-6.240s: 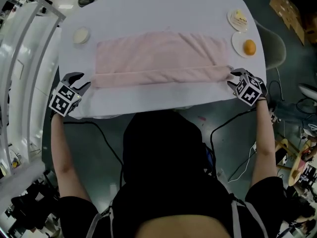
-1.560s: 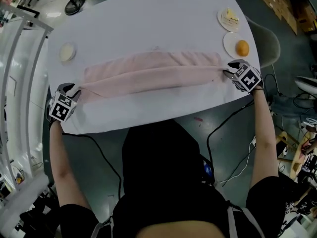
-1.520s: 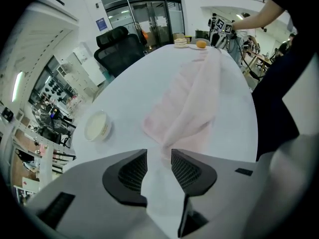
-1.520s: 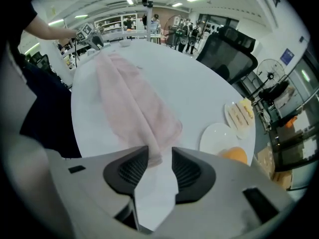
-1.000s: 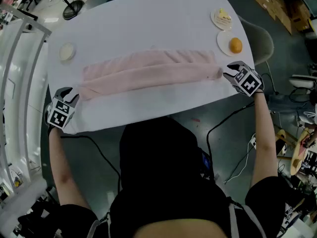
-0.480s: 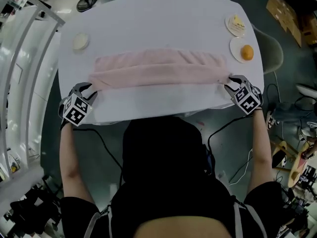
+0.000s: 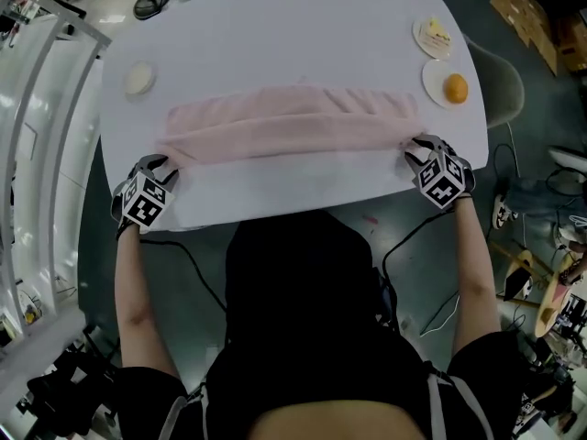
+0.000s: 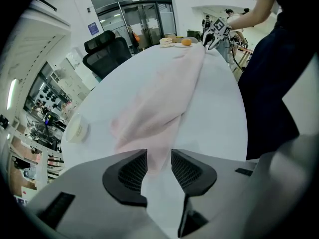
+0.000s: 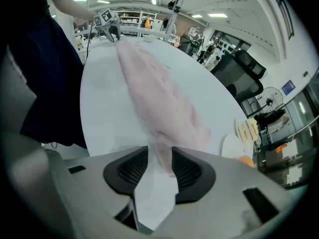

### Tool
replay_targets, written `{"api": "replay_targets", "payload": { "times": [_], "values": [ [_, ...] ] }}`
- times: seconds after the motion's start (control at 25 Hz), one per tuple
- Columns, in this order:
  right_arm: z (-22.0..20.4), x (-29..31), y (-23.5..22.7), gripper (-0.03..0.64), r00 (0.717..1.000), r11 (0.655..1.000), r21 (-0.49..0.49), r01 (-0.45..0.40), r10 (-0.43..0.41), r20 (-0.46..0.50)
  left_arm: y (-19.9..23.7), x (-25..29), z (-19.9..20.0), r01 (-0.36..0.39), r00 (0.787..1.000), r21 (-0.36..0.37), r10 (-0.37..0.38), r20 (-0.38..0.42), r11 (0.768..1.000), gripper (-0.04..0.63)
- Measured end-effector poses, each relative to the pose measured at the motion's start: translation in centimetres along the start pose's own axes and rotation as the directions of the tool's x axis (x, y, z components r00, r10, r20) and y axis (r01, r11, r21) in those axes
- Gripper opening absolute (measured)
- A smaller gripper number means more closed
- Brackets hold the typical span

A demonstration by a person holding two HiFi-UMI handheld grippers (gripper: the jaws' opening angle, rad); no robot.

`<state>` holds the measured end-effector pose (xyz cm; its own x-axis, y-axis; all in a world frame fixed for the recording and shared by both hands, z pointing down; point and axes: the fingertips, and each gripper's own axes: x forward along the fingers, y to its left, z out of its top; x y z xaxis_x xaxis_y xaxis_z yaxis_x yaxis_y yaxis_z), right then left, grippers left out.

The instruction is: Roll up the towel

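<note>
A white oval table filled the view. Across its middle lay the pink towel, its long axis running left to right. It was partly rolled, with the thicker roll along the near side and a flat strip left on the far side.

The left gripper sat at the towel's left end and the right gripper at its right end. Both were tipped steeply down at the near edge of the roll. Each gripper's jaws stood partly apart with a tip of the towel's end reaching in between them. The pads did not look pressed onto the cloth, so neither seemed to have a grip.

From either tool the towel stretched straight away toward the other, and each hand was nearest its own end, so the next turn probably had to push both ends away together.

A small bowl sat far left and an orange on a plate far right, both clear of the towel.
</note>
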<state>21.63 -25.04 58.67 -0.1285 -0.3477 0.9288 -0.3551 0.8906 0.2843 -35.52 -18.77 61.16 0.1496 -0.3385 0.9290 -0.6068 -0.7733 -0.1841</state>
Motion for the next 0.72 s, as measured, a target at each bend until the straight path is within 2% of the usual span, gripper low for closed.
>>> {"api": "replay_targets", "payload": {
  "times": [0.16,0.4,0.6,0.64,0.68,0.72],
  "values": [
    [-1.3,1.2,-0.7,0.161,0.999,1.0,-0.005,0.007,-0.007,-0.036,0.2,0.9,0.1,0.011,1.0,0.012,-0.011,-0.027,1.0,0.155],
    [-1.4,2.6,-1.8,0.161,0.998,0.999,-0.02,-0.027,0.026,-0.061,0.5,2.3,-0.3,0.042,0.995,0.053,-0.037,-0.087,0.998,0.155],
    [-1.4,3.2,-2.1,0.149,0.995,0.997,-0.012,-0.073,0.072,-0.067,0.7,2.6,-0.4,0.079,0.994,0.018,-0.077,-0.079,0.997,0.153],
    [-1.5,3.3,-2.2,0.137,0.995,0.997,-0.008,-0.079,0.079,-0.064,0.7,2.7,-0.3,0.083,0.994,0.002,-0.082,-0.071,0.997,0.153],
    [-1.6,3.3,-2.3,0.092,0.995,0.997,-0.003,-0.082,0.082,-0.061,0.8,2.8,-0.3,0.086,0.994,-0.013,-0.087,-0.062,0.996,0.153],
    [-1.6,3.4,-2.4,0.092,0.995,0.996,0.003,-0.084,0.084,-0.056,0.8,2.9,-0.3,0.089,0.994,-0.025,-0.091,-0.055,0.996,0.153]
  ]
}}
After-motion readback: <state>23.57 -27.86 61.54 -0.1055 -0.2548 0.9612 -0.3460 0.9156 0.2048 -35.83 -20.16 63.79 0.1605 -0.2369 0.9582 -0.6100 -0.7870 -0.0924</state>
